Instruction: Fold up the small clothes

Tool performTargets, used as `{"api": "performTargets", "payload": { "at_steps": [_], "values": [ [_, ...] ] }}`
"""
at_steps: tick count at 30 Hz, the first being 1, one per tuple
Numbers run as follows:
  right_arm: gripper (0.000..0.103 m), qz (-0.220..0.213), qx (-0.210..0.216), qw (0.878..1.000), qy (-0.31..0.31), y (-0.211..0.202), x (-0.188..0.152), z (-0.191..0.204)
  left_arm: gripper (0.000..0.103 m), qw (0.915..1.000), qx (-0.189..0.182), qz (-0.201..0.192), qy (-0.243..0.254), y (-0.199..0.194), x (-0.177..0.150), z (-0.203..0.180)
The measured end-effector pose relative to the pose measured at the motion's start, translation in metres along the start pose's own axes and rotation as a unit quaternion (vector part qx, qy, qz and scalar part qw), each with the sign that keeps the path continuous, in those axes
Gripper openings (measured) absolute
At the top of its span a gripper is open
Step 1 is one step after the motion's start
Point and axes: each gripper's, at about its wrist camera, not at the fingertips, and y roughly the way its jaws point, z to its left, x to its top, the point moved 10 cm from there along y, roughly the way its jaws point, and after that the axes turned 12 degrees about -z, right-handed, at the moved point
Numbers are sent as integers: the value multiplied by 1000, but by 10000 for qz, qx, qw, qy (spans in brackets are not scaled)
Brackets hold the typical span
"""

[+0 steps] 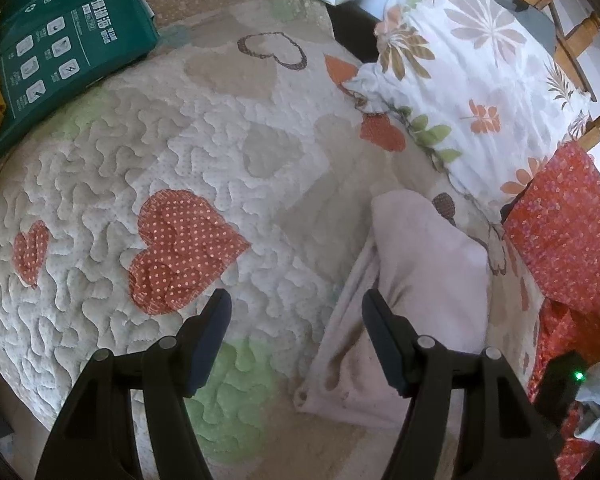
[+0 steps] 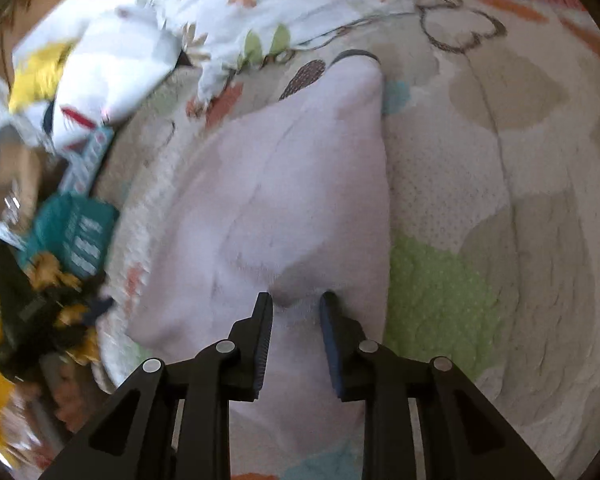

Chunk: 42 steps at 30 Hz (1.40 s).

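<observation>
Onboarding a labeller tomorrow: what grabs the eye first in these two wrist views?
The pale pink garment dominates the right wrist view, bunched between the fingers of the right gripper. In the left wrist view it is the quilted bedspread with its big red polka-dot heart, just ahead of the open, empty left gripper. A green package sits top left, a floral pillow top right.

I see a pale pink garment [image 2: 300, 184] on a cream quilt [image 1: 148, 152] with red polka-dot hearts [image 1: 180, 248], a white floral pillow [image 1: 472, 80], and a green bag [image 1: 60, 48].
</observation>
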Motion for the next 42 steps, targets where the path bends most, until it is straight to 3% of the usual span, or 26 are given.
{"api": "performTargets", "payload": {
  "at_steps": [4,7,11,15,17,19,21,24,28,32,36,42],
  "values": [
    [29,-350,243,9990,163,2,42,9,68,10000,-30,10,-59,2,0,-1],
    [30,-91,509,9965,663,35,60,-6,68,10000,-21,33,14,4,-3,-6],
    [30,-218,701,9868,1444,62,98,-29,68,9998,-12,54,211,7,-9,-16],
    [34,-413,636,9779,1947,88,140,-57,68,9985,25,60,535,14,-17,-30],
    [34,-524,386,9751,2119,97,155,-67,68,9975,-5,109,696,17,-21,-37],
    [34,-556,380,9741,2159,98,163,-64,68,9967,0,130,805,19,-24,-39],
    [39,-603,772,9723,2121,89,165,-43,68,9963,32,110,847,20,-24,-39],
    [39,-456,1242,9761,1722,76,151,0,68,9963,104,30,850,18,-22,-37],
    [39,11,1494,9805,1277,70,98,43,68,9957,200,-198,880,9,-16,-34],
    [39,276,1354,9885,615,74,47,77,68,9926,363,-611,987,-7,-3,-30],
    [41,375,1350,9891,451,73,10,96,70,9889,450,-986,1020,-26,12,-22],
    [43,1094,1108,9877,-163,67,-66,111,71,9863,452,-1321,873,-48,27,-9]
  ]
}}
